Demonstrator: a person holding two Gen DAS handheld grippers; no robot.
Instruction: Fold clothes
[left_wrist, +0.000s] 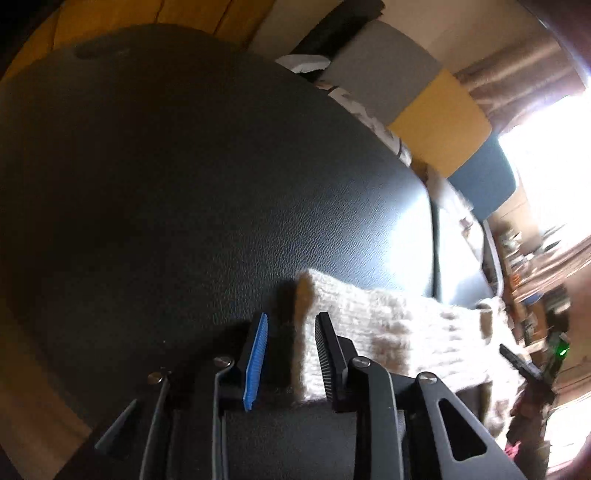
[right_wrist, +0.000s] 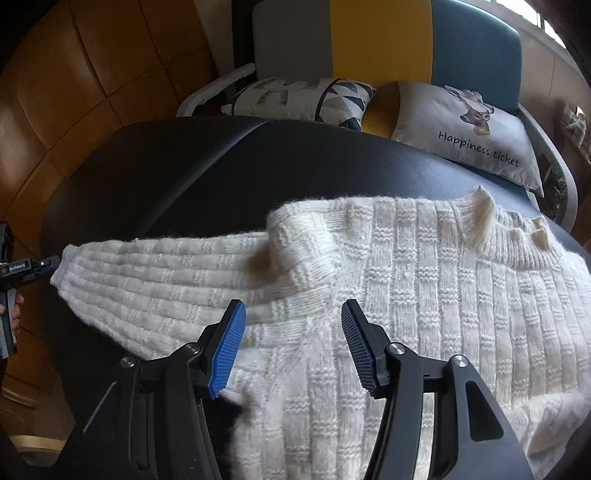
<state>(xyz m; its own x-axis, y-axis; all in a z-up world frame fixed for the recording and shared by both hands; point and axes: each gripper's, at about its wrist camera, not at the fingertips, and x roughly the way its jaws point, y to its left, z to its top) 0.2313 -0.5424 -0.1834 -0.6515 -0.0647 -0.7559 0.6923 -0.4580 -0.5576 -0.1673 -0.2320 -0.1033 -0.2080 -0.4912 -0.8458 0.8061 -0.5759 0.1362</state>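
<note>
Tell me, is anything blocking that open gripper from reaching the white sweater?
Nothing visible. The right gripper hangs open directly over the white sweater, near where the sleeve joins the body, with only air between. The pillows lie beyond the dark bench.

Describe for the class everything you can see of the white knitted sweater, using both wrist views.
The sweater is cream-white, chunky wool-like knit with a ribbed block pattern. It lies spread on a black padded surface, collar ruffled at the far right, one sleeve stretched leftward. The left gripper has the sleeve's cuff end between its fingers. The right gripper is open over the armpit area, gripping nothing.
</note>
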